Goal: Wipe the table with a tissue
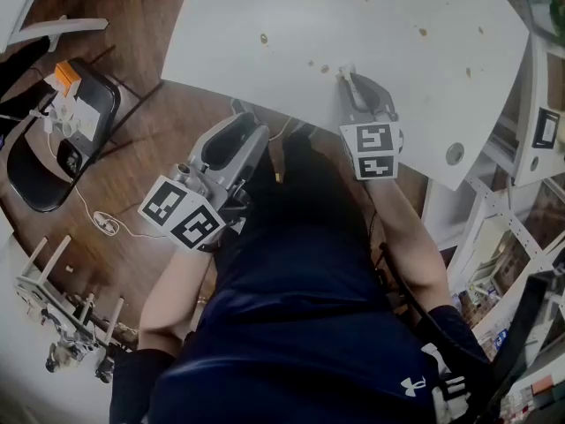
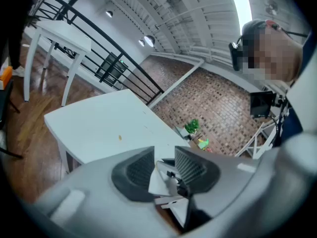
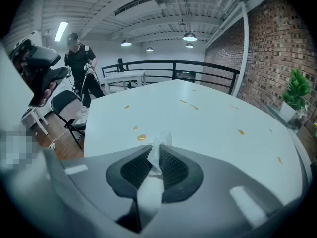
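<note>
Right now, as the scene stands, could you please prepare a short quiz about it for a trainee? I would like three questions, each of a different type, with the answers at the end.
1. Multiple choice: what is between the jaws of the right gripper? A) a sponge; B) a tissue; C) nothing.
2. True or false: the left gripper hovers above the top of the table.
3. Short answer: what colour are the spots on the table?

Key: 1 B. 2 False; the left gripper is off the table's edge, above the wooden floor. 3 Orange-brown.
</note>
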Tool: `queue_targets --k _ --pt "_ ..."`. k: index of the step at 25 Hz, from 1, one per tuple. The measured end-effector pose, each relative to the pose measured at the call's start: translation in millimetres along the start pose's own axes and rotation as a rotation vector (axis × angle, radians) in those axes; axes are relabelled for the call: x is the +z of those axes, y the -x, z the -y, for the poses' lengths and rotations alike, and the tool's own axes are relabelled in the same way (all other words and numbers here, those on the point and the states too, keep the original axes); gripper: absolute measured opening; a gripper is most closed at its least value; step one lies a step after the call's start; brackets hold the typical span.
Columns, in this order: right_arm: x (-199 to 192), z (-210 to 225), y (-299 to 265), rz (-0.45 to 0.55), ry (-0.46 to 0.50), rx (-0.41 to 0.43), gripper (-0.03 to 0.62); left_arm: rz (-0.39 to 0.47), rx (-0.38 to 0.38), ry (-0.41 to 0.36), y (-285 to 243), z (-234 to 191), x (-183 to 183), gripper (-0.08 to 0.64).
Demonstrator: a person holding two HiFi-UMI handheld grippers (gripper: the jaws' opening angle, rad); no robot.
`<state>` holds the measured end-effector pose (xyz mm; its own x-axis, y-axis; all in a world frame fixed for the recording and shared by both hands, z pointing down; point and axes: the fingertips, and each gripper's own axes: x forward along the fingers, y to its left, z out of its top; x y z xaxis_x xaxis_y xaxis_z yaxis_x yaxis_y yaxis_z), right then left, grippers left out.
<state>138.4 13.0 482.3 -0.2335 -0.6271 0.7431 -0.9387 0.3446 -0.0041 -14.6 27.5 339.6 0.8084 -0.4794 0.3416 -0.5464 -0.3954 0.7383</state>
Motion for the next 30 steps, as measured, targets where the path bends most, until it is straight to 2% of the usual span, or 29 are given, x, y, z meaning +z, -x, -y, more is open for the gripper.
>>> queue_targets --k 6,19,27,30 --pt "1.8 4.6 -3.4 -0.014 -0.026 -0.028 0.051 -0.01 -0.034 0.003 -4.5 -6.7 8.0 0.127" --pt "4.4 15.2 -13.7 -0.032 -0.043 -0.077 0.051 -0.009 -0.029 0.015 8.5 -28.0 24.2 0.127" --pt "10.4 16.1 -19.2 -0.031 -0.088 -0.087 0.051 -0.009 -0.024 0.021 15.6 -35.5 27.1 0.127" --pt "12.2 14.9 -20.3 -0.034 -0.071 -0.09 0.051 -0.006 -0.025 0.021 17.6 -36.0 29.5 0.127"
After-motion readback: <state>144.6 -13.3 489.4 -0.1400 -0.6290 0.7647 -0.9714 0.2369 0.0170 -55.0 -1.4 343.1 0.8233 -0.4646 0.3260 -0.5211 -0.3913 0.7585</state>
